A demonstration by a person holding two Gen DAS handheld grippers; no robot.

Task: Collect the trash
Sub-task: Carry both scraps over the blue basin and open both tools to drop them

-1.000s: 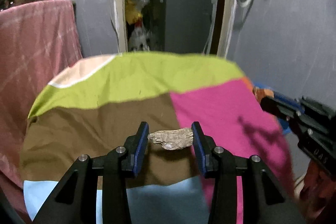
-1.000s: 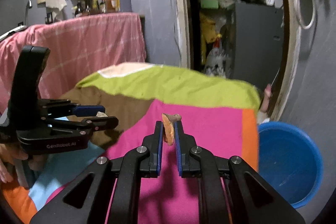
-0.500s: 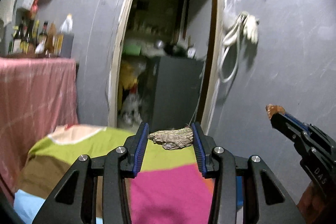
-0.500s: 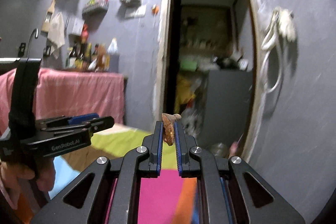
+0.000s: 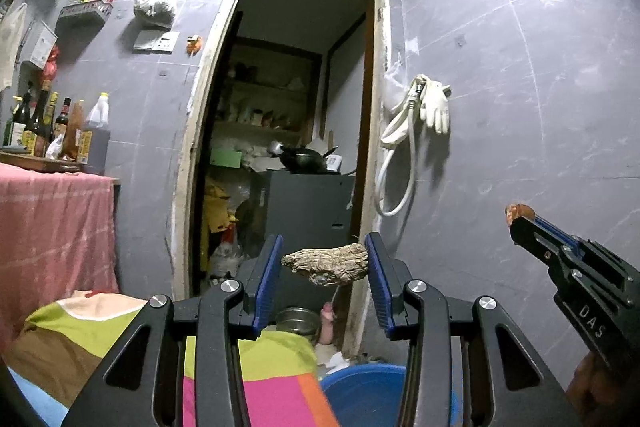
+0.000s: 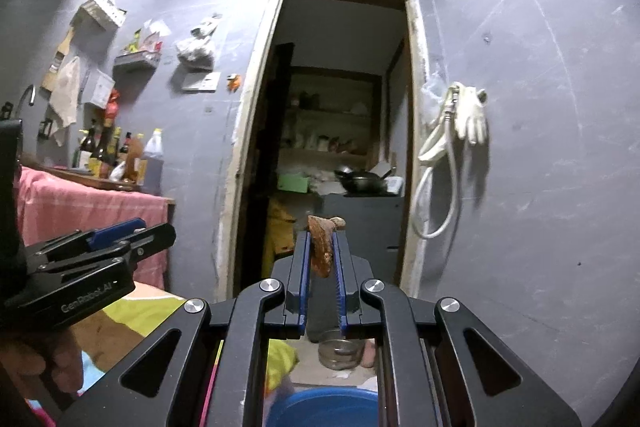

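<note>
My left gripper [image 5: 325,259] is shut on a wrinkled, grey-brown dry scrap [image 5: 326,263] that spans the gap between its blue pads. It points level at the doorway, well above the patchwork cloth [image 5: 280,391]. My right gripper [image 6: 322,247] is shut on a thin orange-brown scrap [image 6: 322,245], held upright between its pads. In the left wrist view the right gripper [image 5: 520,217] shows at the right edge with the orange scrap [image 5: 518,211] at its tip. The left gripper [image 6: 156,233] appears at the left of the right wrist view. A blue basin [image 5: 368,395] sits low, below both grippers.
An open doorway [image 5: 288,147] leads to a cluttered storeroom with a dark cabinet [image 5: 312,211]. A counter draped in pink cloth [image 5: 52,239] with bottles [image 5: 60,131] stands at the left. A hose and glove [image 5: 424,115] hang on the grey wall. A metal bowl [image 6: 338,349] lies on the floor.
Both grippers rose and tilted up from the patchwork cloth to level. The cloth dropped to the bottom of the views and the doorway filled the middle. Both scraps stayed held.
</note>
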